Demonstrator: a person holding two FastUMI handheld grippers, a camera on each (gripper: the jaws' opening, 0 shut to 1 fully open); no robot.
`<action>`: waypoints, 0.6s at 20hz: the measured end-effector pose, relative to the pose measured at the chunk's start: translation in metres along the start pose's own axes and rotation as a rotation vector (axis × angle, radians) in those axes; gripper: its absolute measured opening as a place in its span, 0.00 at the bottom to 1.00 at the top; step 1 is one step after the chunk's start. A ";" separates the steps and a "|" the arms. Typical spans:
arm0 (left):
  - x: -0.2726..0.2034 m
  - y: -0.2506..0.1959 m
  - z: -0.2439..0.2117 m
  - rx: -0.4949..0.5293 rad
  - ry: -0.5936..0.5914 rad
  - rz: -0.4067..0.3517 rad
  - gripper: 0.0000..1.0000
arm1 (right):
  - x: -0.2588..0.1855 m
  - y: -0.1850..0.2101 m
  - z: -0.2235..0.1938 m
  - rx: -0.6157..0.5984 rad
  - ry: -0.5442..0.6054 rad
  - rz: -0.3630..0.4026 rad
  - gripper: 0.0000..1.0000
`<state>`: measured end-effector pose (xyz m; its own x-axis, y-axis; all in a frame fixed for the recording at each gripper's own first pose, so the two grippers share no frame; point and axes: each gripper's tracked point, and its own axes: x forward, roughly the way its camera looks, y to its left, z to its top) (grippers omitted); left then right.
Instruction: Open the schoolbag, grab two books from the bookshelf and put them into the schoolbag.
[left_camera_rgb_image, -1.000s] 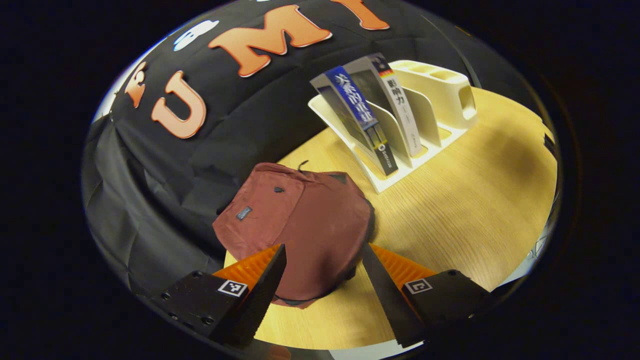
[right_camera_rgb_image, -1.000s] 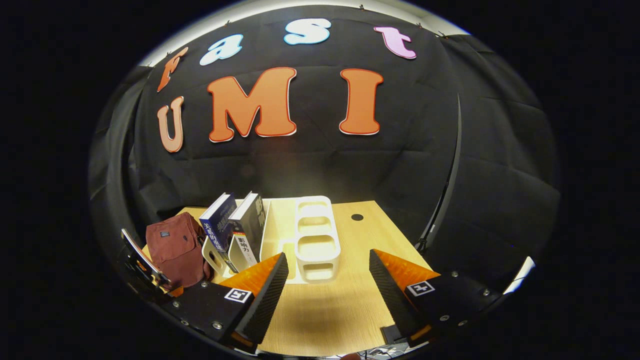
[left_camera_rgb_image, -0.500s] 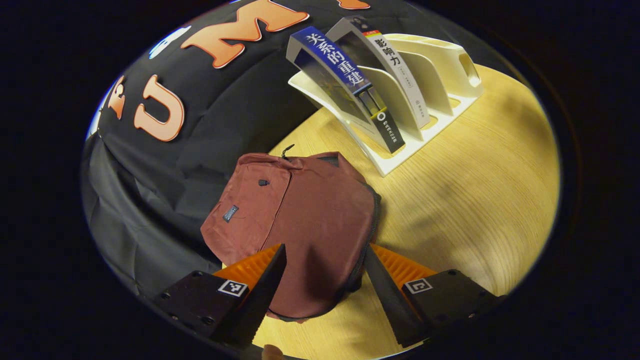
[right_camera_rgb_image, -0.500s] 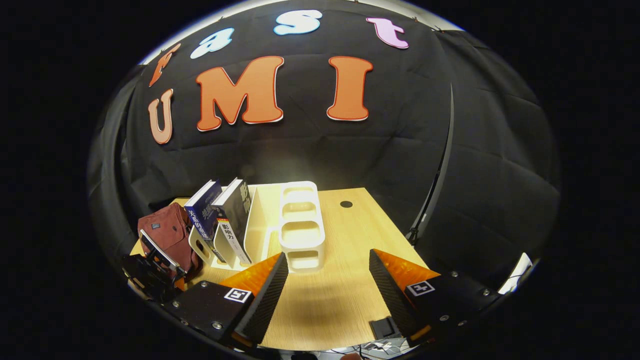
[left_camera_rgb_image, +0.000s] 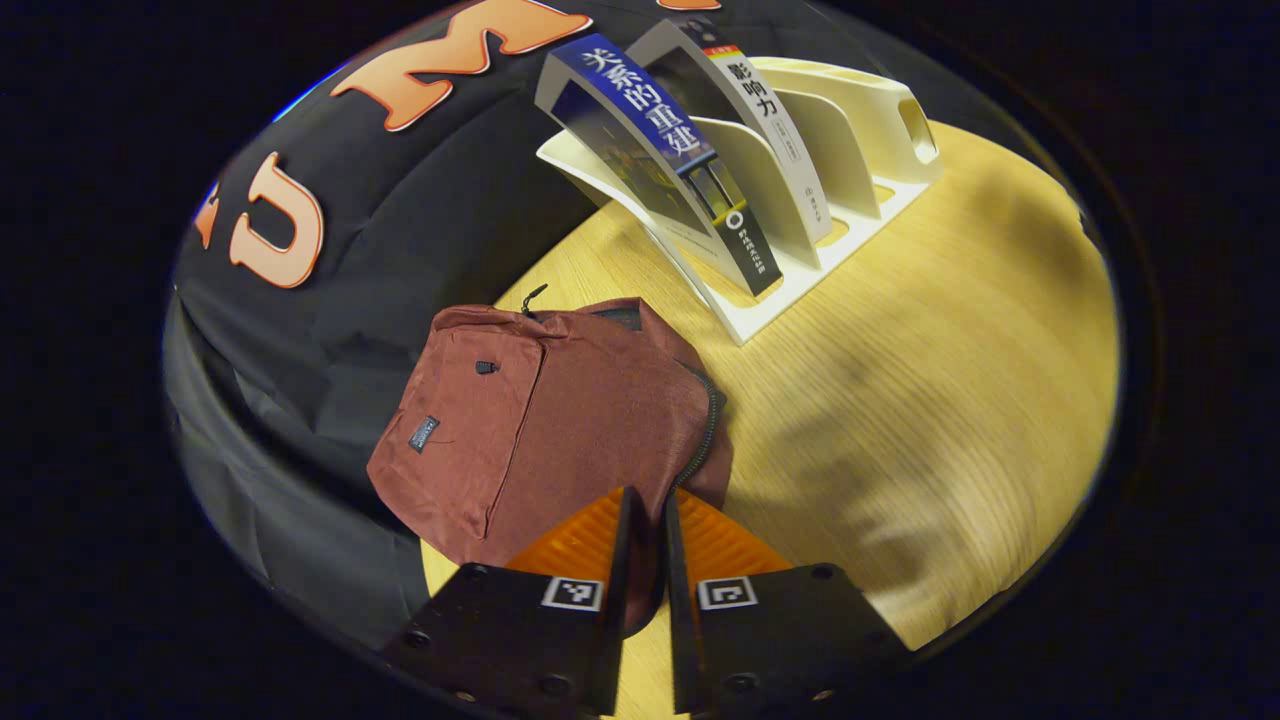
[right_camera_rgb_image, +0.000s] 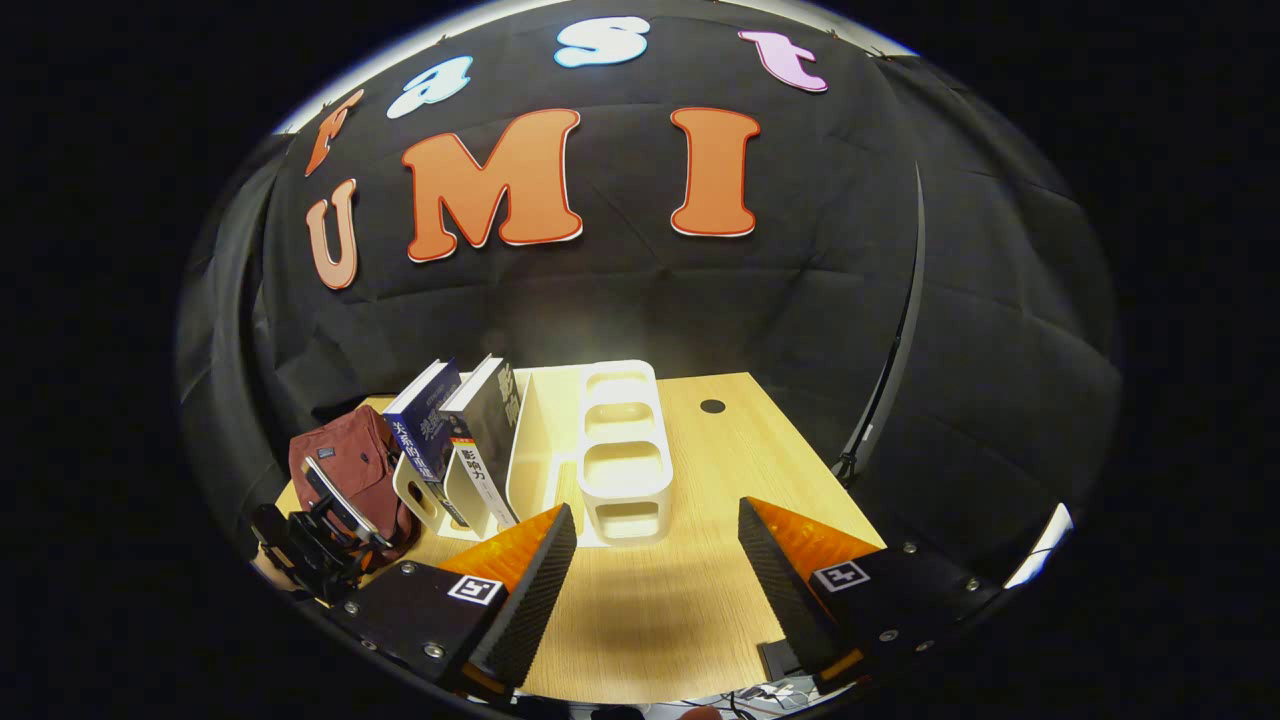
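The dark red schoolbag lies flat on the wooden table, its zipper running along the near right edge. My left gripper is shut on the schoolbag at that zippered edge, with fabric showing in the thin gap. A blue-spined book and a white-spined book lean in the cream bookshelf behind the bag. In the right gripper view, my right gripper hangs open over bare table in front of the bookshelf, with the books, schoolbag and left gripper at the left.
Black cloth walls close off the back and both sides of the table. A small round hole sits in the tabletop at the far right. Cables lie below the table's near edge. The bookshelf's right slots hold nothing.
My left gripper has closed from wide open onto the schoolbag's zippered edge and moved in closer. The right gripper stayed open and shifted only slightly.
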<state>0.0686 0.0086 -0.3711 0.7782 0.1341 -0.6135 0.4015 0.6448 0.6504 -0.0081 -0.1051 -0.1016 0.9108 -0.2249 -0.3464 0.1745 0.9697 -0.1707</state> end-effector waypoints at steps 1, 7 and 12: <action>0.000 0.000 0.002 0.016 0.003 0.009 0.12 | 0.000 -0.001 0.001 0.004 -0.005 0.002 0.97; -0.002 0.000 -0.001 0.062 0.040 -0.017 0.02 | -0.003 0.000 0.008 0.076 -0.012 0.045 0.97; -0.018 0.014 0.011 -0.041 0.089 -0.134 0.01 | -0.004 0.017 0.005 0.096 0.024 0.075 0.97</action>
<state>0.0655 0.0071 -0.3455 0.6726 0.1099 -0.7318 0.4776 0.6910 0.5427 -0.0065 -0.0874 -0.0982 0.9138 -0.1523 -0.3766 0.1423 0.9883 -0.0543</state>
